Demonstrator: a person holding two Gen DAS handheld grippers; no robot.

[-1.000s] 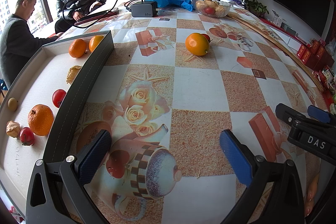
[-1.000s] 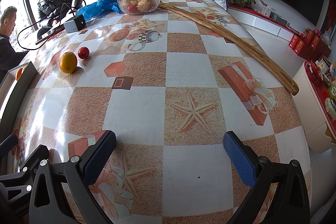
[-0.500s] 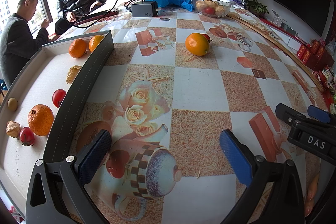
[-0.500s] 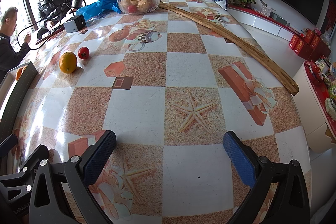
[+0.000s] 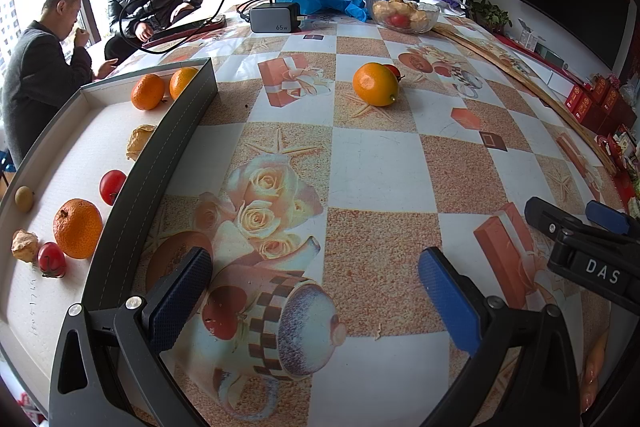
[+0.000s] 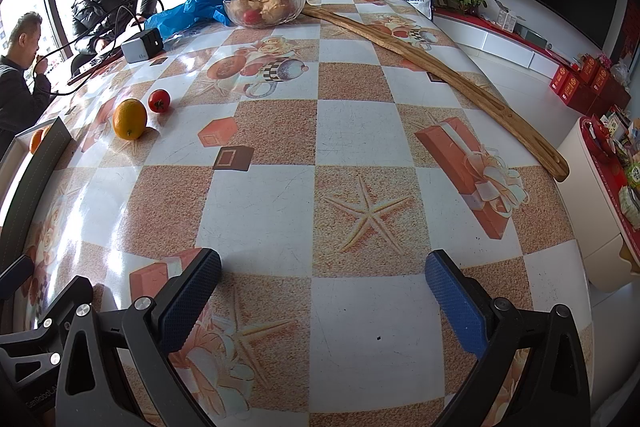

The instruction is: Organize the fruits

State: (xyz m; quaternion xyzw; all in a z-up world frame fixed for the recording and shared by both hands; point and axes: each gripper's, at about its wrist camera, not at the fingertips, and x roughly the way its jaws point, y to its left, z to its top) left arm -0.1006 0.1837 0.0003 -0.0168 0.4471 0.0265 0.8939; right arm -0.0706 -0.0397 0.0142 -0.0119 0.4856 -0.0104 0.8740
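Fruit fills the tray point(image 5: 176, 131) only in the left wrist view. Both the left tool point(image 5: 316, 291) and right tool point(image 6: 324, 287) gape wide, empty. The orange point(image 5: 375, 84) and tomato point(image 6: 159, 100) lie on the counter point(image 6: 352, 131), well ahead.

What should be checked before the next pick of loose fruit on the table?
1. Left gripper open and empty: ok.
2. Right gripper open and empty: ok.
3. Loose orange and small tomato lie on the tablecloth outside the tray: ok.
4. Path to the orange free of other things: ok.
5. Tray has bare floor for more fruit: ok.
6. Whether orange and tomato touch: cannot tell.
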